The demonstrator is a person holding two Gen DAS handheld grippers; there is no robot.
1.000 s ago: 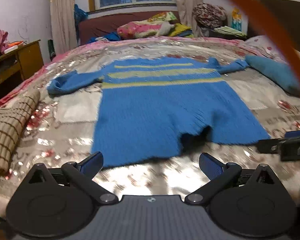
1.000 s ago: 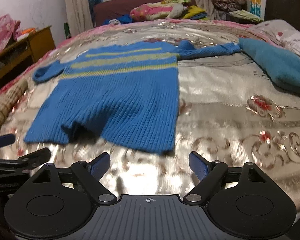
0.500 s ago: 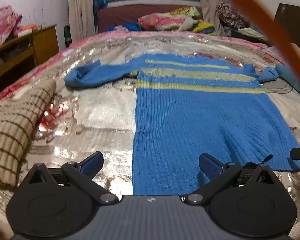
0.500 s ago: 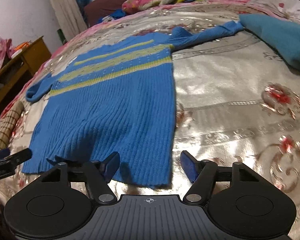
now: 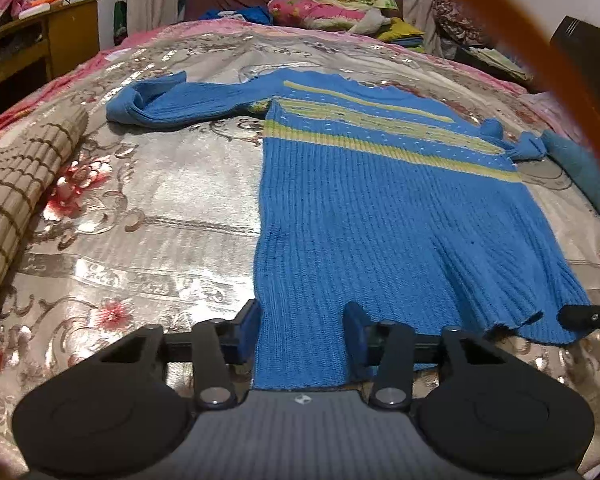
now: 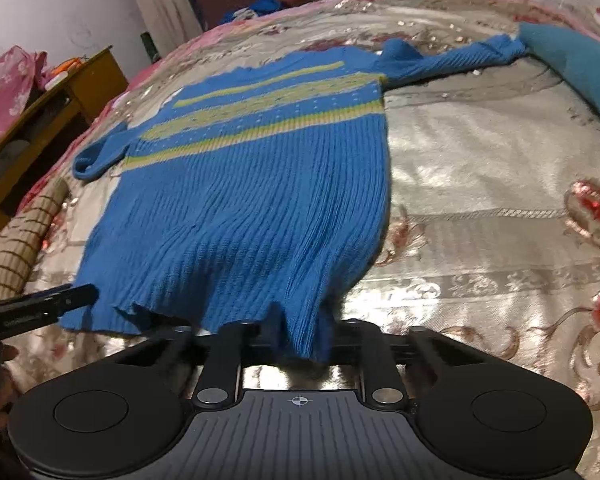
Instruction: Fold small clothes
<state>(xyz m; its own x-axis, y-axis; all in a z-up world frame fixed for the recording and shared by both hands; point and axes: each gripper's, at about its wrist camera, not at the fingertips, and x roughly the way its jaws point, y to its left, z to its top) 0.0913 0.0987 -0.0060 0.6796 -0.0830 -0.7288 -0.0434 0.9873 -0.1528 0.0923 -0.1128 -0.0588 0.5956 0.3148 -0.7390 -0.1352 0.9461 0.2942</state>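
While a wide bed under a shiny silver bedspread with red and gold flowers (image 5: 148, 216) filled both views, the blue ribbed knit sweater with yellow-green chest stripes (image 5: 384, 216) lay flat on it, hem near, collar far, one sleeve (image 5: 168, 100) stretched out to the left and the other (image 6: 456, 58) to the right. A tan checked rolled mat (image 5: 16, 184) sat at the bed's left edge and a teal cushion (image 6: 572, 64) at its far right. At the near hem, the left gripper (image 5: 300, 332) had its fingers partly closed around the hem's left corner, the knit lying between them, though whether they truly pinched it I cannot tell. The right gripper (image 6: 300, 340) was at the hem's right corner, where the fabric bunched and lifted; its fingertips were hidden by the cloth, so their state cannot be told. The knit looked soft, light, stretchy and floppy, likely to sag between holds, so taking both hem corners seemed sound for carrying the hem toward the collar.
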